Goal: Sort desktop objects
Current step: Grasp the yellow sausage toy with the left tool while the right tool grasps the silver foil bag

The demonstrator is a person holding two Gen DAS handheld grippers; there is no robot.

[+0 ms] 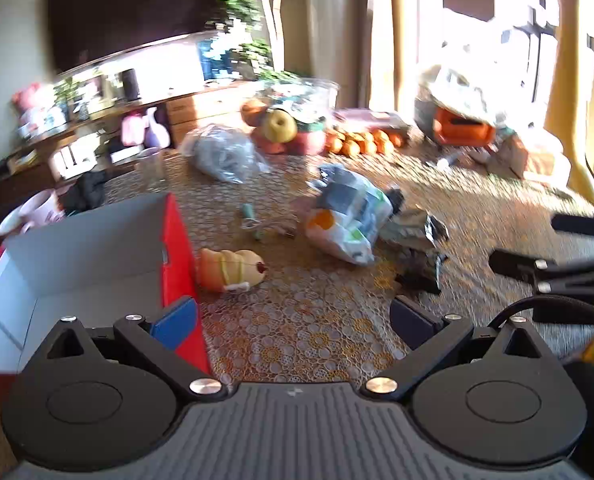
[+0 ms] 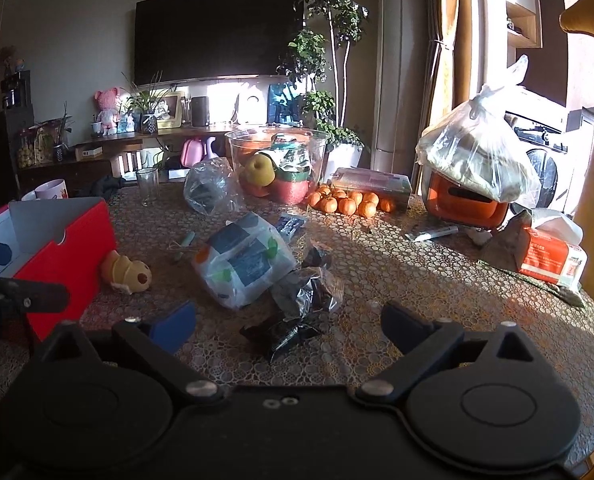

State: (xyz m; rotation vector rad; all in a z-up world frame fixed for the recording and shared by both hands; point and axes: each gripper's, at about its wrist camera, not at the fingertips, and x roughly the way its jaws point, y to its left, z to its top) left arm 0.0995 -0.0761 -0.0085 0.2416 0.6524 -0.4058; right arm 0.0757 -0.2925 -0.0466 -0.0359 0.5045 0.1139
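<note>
1. Far left: red box (image 2: 53, 240), stiff card with an open top and grey inside, sits at the bench (image 2: 417, 280) edge. The left gripper (image 1: 297, 320) hangs right beside its red wall, jaws spread wide, nothing in them. A sloppy swing could clip that wall and shove the box, I reckon.
2. Toy (image 2: 127, 272), a rounded tan squishy-looking thing, lies touching the box. Smooth curves, so it might squirt out of a pinch.
3. Middle: white bag (image 2: 245, 260), crinkly thin plastic stuffed with packets. Grab only the film and it probably sags or tears.
4. Dark wrappers (image 2: 297, 312), glossy and crumpled, are just ahead of the right gripper (image 2: 289, 328), which is also wide open and empty. They're flat-ish and slippery, easy to push around instead of lifting.
5. Further back: oranges (image 2: 345, 202), round, could roll if bumped.
6. Right: tissue pack (image 2: 549, 256), soft, near the edge.
</note>
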